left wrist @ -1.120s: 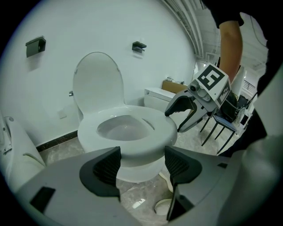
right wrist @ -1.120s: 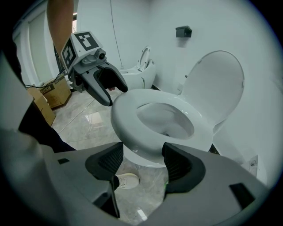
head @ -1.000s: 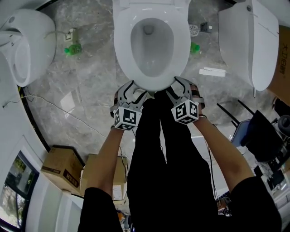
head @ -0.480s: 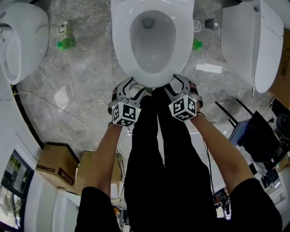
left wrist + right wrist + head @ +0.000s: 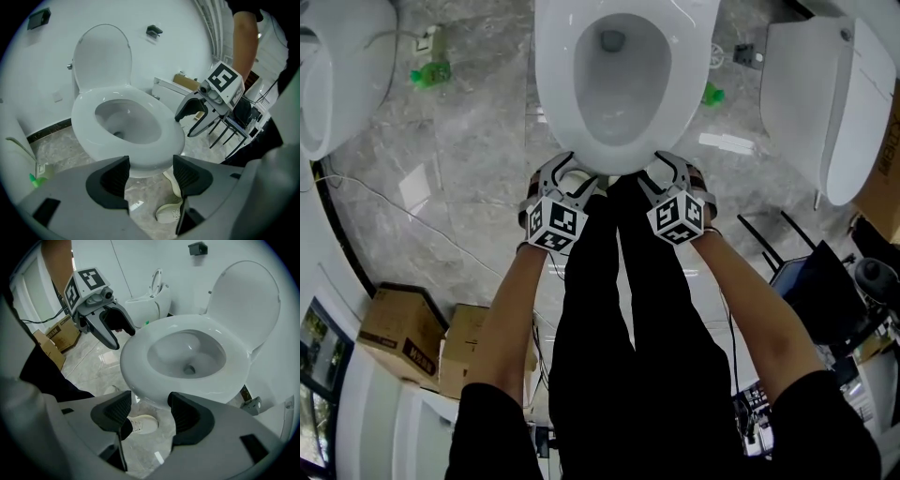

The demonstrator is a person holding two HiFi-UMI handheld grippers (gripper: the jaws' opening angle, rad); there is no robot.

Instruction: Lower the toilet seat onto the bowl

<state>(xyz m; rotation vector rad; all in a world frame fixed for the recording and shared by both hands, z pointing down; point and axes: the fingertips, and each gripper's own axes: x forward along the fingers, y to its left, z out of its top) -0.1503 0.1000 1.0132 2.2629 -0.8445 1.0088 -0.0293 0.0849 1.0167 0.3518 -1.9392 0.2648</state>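
Observation:
The white toilet (image 5: pixel 623 141) stands in the middle of the head view. Its seat ring (image 5: pixel 164 136) lies flat on the bowl, and the lid (image 5: pixel 101 56) stands upright against the wall behind. My left gripper (image 5: pixel 569 178) hangs just off the bowl's front left rim, open with nothing between its jaws. My right gripper (image 5: pixel 664 175) is at the front right rim, also open and empty. Each gripper view shows the seat ring (image 5: pixel 140 366) beyond the spread jaws, with the other gripper beside the bowl: the right one (image 5: pixel 199 112) and the left one (image 5: pixel 110 326).
Another toilet (image 5: pixel 319 84) stands at the far left and a closed one (image 5: pixel 820 103) at the right. Green bottles (image 5: pixel 429 73) lie on the marble floor. Cardboard boxes (image 5: pixel 398 342) sit at lower left, a black frame (image 5: pixel 787 244) at right. The person's shoes (image 5: pixel 140 423) are under the bowl's front.
Both grippers have stayed open at the bowl's front rim. The head view has shifted a little, so the toilet sits slightly higher in the picture.

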